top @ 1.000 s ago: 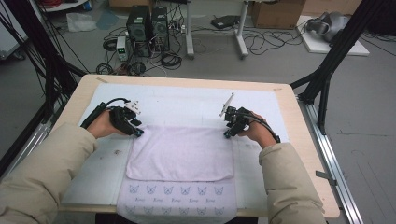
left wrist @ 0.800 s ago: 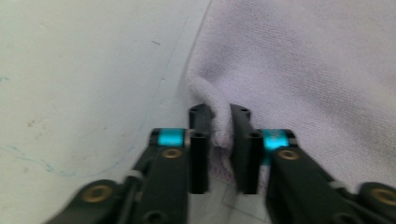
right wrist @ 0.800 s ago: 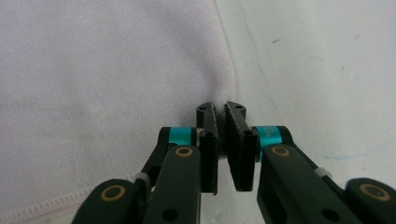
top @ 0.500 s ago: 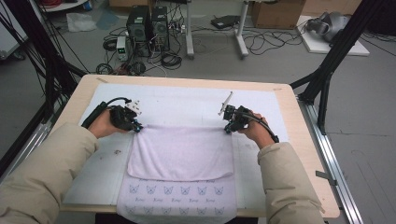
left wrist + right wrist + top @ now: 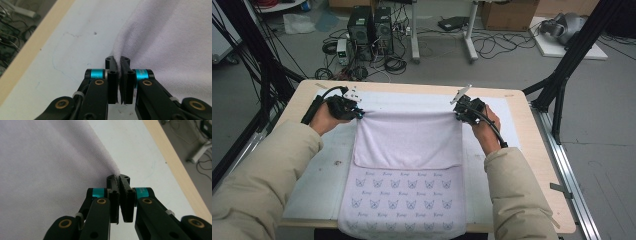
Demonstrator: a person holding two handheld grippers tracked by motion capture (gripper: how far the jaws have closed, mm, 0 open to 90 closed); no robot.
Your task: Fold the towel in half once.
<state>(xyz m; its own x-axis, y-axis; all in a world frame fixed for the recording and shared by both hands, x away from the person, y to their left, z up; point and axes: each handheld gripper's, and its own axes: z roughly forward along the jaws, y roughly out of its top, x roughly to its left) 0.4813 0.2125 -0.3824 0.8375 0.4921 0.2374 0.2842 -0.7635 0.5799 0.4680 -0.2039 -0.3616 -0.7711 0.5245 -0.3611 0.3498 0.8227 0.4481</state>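
A pale lilac towel (image 5: 409, 145) lies folded on the table, its lower layer printed with small blue cat faces. The left gripper (image 5: 357, 114) is shut on the towel's far left corner (image 5: 117, 53), the cloth pinched between its black pads. My right gripper (image 5: 458, 114) is shut on the far right corner (image 5: 116, 172) in the same way. Both jaws closed on the cloth within the last second. The far edge of the towel hangs taut between the two grippers, lifted a little off the mat.
A white mat (image 5: 327, 165) covers the wooden table (image 5: 537, 165). Computers and cables (image 5: 372, 30) sit on the floor beyond the far edge. Black frame legs (image 5: 562, 75) stand at both sides.
Both grippers have closed on the towel's far corners and risen slightly, pulling the far edge up and taut. The hands have shifted a little away from the person.
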